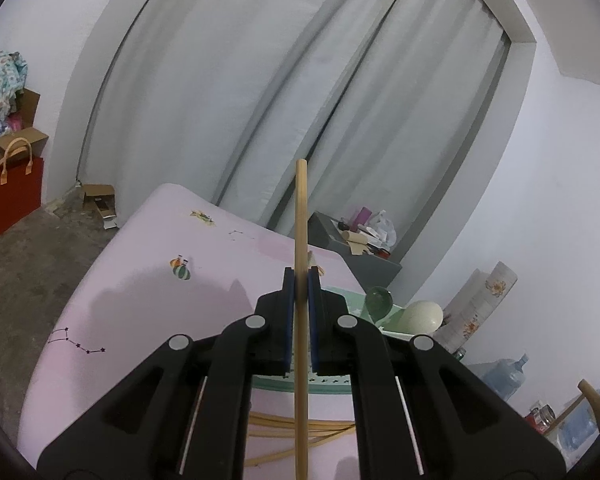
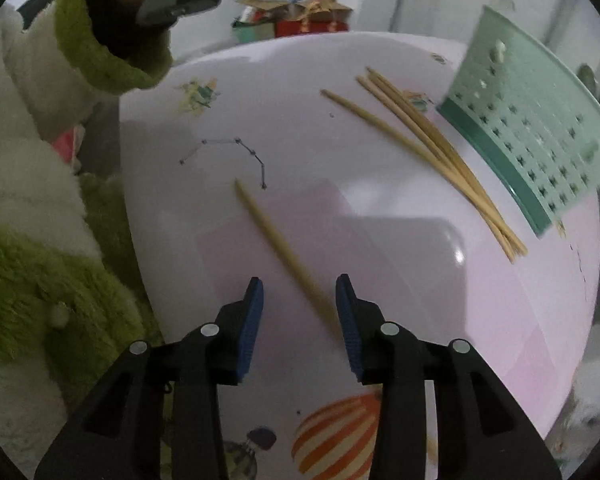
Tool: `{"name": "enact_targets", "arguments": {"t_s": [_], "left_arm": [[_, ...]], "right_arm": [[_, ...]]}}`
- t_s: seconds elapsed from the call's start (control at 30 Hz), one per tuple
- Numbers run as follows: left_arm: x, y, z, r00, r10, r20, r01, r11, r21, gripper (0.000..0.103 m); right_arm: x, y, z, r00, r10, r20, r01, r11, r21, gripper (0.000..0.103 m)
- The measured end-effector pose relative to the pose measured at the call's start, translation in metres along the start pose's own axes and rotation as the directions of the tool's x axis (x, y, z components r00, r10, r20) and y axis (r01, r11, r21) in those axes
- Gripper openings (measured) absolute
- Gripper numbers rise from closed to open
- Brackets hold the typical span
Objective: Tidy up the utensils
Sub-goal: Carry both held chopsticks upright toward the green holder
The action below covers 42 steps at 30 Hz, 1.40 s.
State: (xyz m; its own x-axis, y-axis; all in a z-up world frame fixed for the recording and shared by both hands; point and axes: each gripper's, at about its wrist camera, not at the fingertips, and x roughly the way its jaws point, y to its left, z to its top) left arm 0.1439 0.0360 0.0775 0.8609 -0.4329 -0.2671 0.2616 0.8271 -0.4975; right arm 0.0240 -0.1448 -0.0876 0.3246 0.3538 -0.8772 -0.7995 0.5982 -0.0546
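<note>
My left gripper (image 1: 301, 284) is shut on a bamboo chopstick (image 1: 301, 208), which stands upright between the blue pads above the pink table (image 1: 148, 280). Behind it a green perforated basket (image 1: 332, 384) holds a green spoon (image 1: 378, 300) and a white spoon (image 1: 420, 316). My right gripper (image 2: 300, 284) points down at the table, open. A single chopstick (image 2: 276, 240) lies slantwise on the table beneath it, its near end running toward the right finger, and no pad presses on it. Several more chopsticks (image 2: 440, 152) lie in a bundle beside the basket (image 2: 532, 132).
A person's fluffy green and white sleeve (image 2: 100, 60) fills the left of the right wrist view. A red bag (image 1: 12, 196) and cardboard boxes (image 1: 100, 196) sit on the floor at left. A grey stand with clutter (image 1: 360, 248) and a water bottle (image 1: 508, 376) are beyond the table.
</note>
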Motion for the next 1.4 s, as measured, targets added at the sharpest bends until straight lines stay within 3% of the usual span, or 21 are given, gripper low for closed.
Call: {"name": "enact_targets", "arguments": {"t_s": [0.13,0.2,0.3,0.43,0.6,0.7,0.83,1.03,1.23,1.4], "left_arm": [[0.0,0.003,0.0,1.0,-0.001,-0.001,0.001,1.0,-0.012,0.005],[0.0,0.004,0.001,1.0,-0.003,-0.003,0.003,1.0,-0.016,0.005],[0.001,0.005,0.004,1.0,-0.004,-0.001,0.004,1.0,-0.025,0.005],[-0.004,0.006,0.005,1.0,-0.017,0.018,0.018,0.999,-0.042,0.005],[-0.008,0.002,0.012,0.996,-0.065,0.068,0.069,0.995,-0.068,0.005],[-0.006,-0.008,0.02,0.989,-0.109,0.102,0.117,0.99,-0.081,0.005],[0.003,-0.032,0.033,0.973,-0.174,0.152,0.185,0.981,-0.061,0.005],[0.041,-0.07,0.049,0.952,-0.216,0.216,0.226,0.974,-0.021,0.005],[0.095,-0.081,0.06,0.953,-0.133,0.273,0.14,0.99,-0.008,0.005],[0.135,-0.079,0.057,0.965,-0.036,0.261,0.043,0.999,-0.022,0.005]], "right_arm": [[0.009,-0.012,0.009,1.0,0.03,0.001,-0.03,0.999,0.027,0.032],[0.013,-0.02,0.014,0.998,0.057,0.007,-0.057,0.996,0.062,0.02],[0.016,-0.031,0.016,0.995,0.087,0.04,-0.092,0.986,0.143,0.009],[0.017,-0.047,0.012,0.992,0.099,0.074,-0.115,0.959,0.259,0.006],[-0.004,-0.067,0.008,0.983,0.045,0.176,-0.112,0.912,0.395,0.006],[-0.024,-0.08,0.005,0.961,-0.011,0.275,-0.128,0.866,0.484,0.006],[-0.053,-0.096,-0.009,0.903,-0.1,0.417,-0.188,0.782,0.594,0.006],[-0.076,-0.107,-0.032,0.827,-0.183,0.531,-0.272,0.697,0.664,0.006],[-0.084,-0.114,-0.043,0.797,-0.206,0.568,-0.303,0.676,0.671,0.006],[-0.08,-0.119,-0.051,0.792,-0.209,0.574,-0.319,0.66,0.681,0.006]]}}
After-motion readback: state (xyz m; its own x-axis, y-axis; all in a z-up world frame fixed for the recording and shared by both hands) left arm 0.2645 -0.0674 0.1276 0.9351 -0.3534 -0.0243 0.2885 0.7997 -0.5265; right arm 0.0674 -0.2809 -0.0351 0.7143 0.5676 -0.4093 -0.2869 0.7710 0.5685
